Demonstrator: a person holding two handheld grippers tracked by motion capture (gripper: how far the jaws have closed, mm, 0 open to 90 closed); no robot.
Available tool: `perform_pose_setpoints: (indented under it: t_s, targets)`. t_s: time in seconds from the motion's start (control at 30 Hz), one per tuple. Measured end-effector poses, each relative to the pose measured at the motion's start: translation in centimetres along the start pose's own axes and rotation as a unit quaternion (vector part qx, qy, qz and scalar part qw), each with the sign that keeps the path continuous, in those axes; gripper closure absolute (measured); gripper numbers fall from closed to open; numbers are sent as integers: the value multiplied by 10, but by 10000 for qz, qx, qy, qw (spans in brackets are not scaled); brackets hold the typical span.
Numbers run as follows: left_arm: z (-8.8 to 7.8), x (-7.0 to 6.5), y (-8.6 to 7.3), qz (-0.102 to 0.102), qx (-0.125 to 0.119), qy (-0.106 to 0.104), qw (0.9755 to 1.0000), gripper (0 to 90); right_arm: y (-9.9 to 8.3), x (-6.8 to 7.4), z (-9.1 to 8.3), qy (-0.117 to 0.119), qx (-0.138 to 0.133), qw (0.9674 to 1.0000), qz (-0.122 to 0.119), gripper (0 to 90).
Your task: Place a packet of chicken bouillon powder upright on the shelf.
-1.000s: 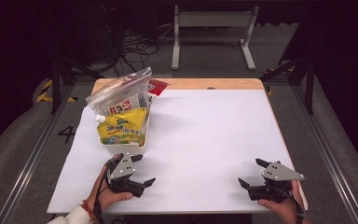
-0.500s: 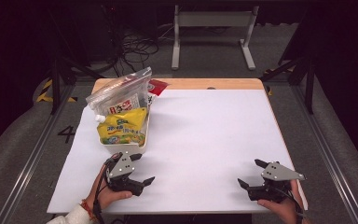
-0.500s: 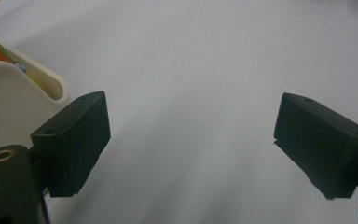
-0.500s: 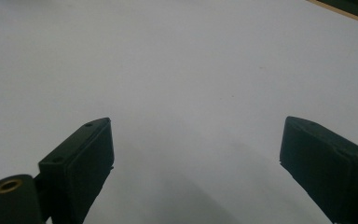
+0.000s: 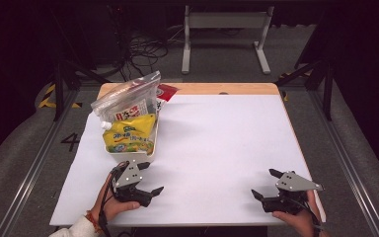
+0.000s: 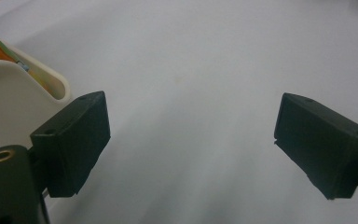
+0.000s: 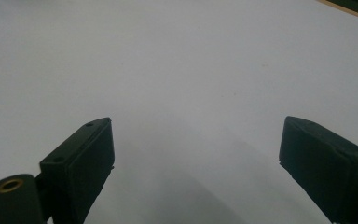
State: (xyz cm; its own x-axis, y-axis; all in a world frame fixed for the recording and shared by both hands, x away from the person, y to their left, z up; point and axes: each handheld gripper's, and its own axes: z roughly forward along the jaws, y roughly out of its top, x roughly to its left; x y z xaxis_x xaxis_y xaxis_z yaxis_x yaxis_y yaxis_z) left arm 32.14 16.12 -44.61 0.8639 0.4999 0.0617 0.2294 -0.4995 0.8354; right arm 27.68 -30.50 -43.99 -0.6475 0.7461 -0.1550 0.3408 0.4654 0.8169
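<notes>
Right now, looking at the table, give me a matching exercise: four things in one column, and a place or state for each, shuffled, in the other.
1. yellow pouch
2. clear bag
3. left gripper
4. right gripper

a. open, near the table's right front corner
b. at the front of the white tub
c. open, just in front of the tub
d. behind the yellow pouch, standing tallest

Pairs: 1-b, 2-d, 3-c, 4-a

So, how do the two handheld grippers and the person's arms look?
Both the left gripper and the right gripper are black, each topped by a grey three-cornered plate. Their fingers are blocky, flat-faced black pads. A brass-coloured insert sits beside one. The left wrist wears a white sleeve and an orange band.
</notes>
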Motion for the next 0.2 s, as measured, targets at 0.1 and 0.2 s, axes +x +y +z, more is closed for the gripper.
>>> perform_pose_setpoints:
  t_s: [0.1,0.2]
  targets:
    - [0,1,0,-10,16,2,10000,112,0,0,0,-9,6,10000,2,101]
    - [2,1,0,-30,36,-16,10000,112,0,0,0,-8,19,10000,28,101]
